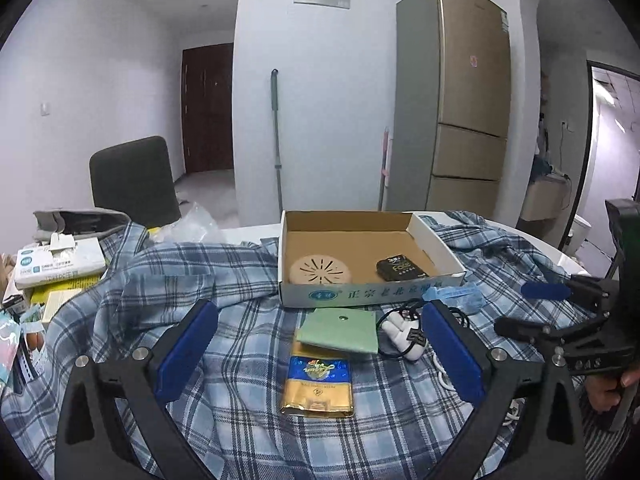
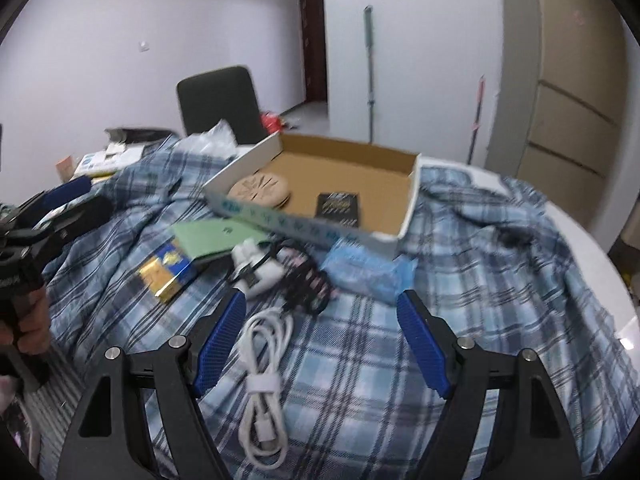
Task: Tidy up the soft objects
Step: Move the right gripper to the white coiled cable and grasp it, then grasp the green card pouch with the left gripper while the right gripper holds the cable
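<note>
Both grippers over one plaid shirt, jaws apart, nothing held.
Left gripper, right gripper; one far box holding two items.

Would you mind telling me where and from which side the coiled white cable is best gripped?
Grip the white cable at its bound middle, where the strap gathers all the strands into one narrow bundle. Come from above with the right gripper, whose open fingers already stand over it. The cable lies flat and lengthwise on the plaid shirt, so close across its width.
</note>
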Tool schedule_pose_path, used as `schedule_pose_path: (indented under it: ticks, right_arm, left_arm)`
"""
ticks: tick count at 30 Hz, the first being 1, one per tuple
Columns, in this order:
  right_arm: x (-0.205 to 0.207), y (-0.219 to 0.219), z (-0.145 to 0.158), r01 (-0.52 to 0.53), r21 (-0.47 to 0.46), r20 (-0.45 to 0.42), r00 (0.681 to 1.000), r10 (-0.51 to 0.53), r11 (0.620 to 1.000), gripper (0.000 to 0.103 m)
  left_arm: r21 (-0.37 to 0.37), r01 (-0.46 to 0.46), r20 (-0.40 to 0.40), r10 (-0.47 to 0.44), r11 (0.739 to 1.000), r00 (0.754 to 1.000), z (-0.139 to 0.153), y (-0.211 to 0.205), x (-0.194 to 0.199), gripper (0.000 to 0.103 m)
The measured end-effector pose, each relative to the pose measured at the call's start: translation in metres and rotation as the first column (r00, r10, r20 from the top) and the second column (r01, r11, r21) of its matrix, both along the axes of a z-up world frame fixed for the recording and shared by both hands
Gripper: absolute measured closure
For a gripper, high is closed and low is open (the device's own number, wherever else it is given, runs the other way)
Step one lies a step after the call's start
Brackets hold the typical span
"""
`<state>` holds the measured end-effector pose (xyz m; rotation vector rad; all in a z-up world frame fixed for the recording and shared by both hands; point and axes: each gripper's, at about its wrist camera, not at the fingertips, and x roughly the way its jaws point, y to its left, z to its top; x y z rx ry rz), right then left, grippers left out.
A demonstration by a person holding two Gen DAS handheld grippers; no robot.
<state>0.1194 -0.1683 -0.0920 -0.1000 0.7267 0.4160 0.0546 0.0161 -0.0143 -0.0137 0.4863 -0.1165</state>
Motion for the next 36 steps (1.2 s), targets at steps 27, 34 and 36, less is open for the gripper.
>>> schedule_pose_path:
  ticks: [27,34,36]
  right_arm:
    - [0.008,0.034,-0.047,-0.201,-0.041,-0.249,0.951,0.185,0.979,0.072]
    - [0.004,0.038,-0.048,-0.204,-0.070,-0.237,0.954,0.182,0.977,0.082]
    - [0.003,0.034,-0.044,-0.193,-0.059,-0.212,0.961,0.177,0.979,0.082]
  left_arm:
    - [0.028,0.000,0.005,-0.001,1.000,1.000,-0.005,-0.006,-0.001,0.000]
    - [0.028,0.000,0.007,0.000,1.000,1.000,-0.005,-0.006,-0.002,0.000]
    - [0.027,-0.001,0.012,0.001,1.000,1.000,-0.004,-0.006,-0.002,0.000]
